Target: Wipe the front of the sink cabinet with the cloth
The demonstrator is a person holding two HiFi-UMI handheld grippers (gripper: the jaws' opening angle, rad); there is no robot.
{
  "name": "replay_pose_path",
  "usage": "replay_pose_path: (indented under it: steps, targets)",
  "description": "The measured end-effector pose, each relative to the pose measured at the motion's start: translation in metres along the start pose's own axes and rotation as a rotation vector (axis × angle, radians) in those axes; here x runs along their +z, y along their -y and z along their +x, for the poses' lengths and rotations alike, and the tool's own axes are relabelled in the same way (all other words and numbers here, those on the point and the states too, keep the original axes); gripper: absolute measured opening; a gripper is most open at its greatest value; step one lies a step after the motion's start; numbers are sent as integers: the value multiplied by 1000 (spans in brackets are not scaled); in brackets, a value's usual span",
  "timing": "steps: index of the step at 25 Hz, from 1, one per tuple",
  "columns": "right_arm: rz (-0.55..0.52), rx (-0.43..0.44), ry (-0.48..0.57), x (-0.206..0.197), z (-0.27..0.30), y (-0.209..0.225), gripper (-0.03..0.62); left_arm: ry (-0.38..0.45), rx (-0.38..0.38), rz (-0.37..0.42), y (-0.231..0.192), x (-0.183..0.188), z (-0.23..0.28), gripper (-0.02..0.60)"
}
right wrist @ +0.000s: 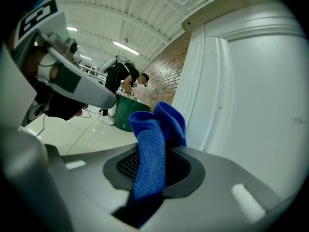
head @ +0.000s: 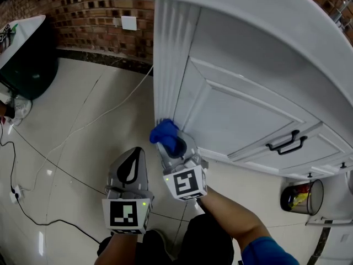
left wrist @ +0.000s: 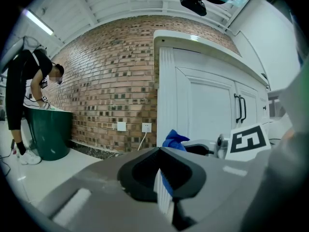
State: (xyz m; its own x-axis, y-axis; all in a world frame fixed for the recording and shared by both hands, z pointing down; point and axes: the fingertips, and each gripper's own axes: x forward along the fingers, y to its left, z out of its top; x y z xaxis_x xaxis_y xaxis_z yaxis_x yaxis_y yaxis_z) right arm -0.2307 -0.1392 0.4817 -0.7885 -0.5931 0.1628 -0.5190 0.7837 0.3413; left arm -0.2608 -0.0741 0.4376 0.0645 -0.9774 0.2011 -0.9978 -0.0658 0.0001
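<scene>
The white sink cabinet fills the upper right of the head view, with a fluted corner post and panelled doors. My right gripper is shut on a blue cloth, which bunches out past the jaws and sits against the foot of the post. In the right gripper view the blue cloth hangs between the jaws beside the white cabinet. My left gripper hovers over the floor to the left, shut and empty. In the left gripper view the cloth shows ahead, before the cabinet.
Black door handles sit on the right door. A brick wall with sockets runs behind. Cables trail over the pale tiled floor. A small bin stands at right. A person bends over a green bin far left.
</scene>
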Motion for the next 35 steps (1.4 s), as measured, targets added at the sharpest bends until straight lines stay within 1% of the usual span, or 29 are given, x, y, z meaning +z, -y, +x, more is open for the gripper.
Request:
replay_pose_path:
  steps: [4, 7, 11, 13, 15, 18, 20, 24, 26, 28, 30, 33, 35]
  targets:
    - [10, 30, 12, 1, 3, -5, 103, 14, -11, -18, 6, 4, 5, 6]
    - [23, 51, 24, 11, -17, 5, 103, 32, -39, -31, 18, 9, 12, 6]
    - [44, 59, 34, 19, -70, 26, 103, 65, -91, -50, 48, 22, 24, 6]
    - [40, 67, 9, 13, -102, 36, 103, 76, -122, -56, 69, 28, 32, 6]
    - [59, 39, -6, 2, -136, 52, 103, 86, -171, -54, 100, 32, 40, 6]
    - [143, -105, 10, -12, -194, 91, 103, 109, -291, -59, 163, 39, 50, 6]
    - [164, -190, -35, -29, -234, 117, 103, 128, -363, -55, 208, 43, 53, 6]
    - [205, -349, -137, -75, -306, 162, 103, 117, -474, 20, 283, 34, 54, 6]
    - [232, -436, -186, -101, -340, 182, 103, 88, -518, 53, 312, 22, 55, 6]
    - [263, -526, -235, -127, -373, 201, 103, 46, -553, 77, 336, 8, 58, 6]
    - [293, -613, -280, -152, -403, 220, 103, 23, -571, 84, 354, -2, 60, 6]
    - [303, -723, -336, -182, -437, 245, 103, 13, -583, 79, 373, -9, 65, 6]
    - [301, -779, -374, -202, -453, 257, 103, 8, -589, 81, 383, -13, 67, 6]
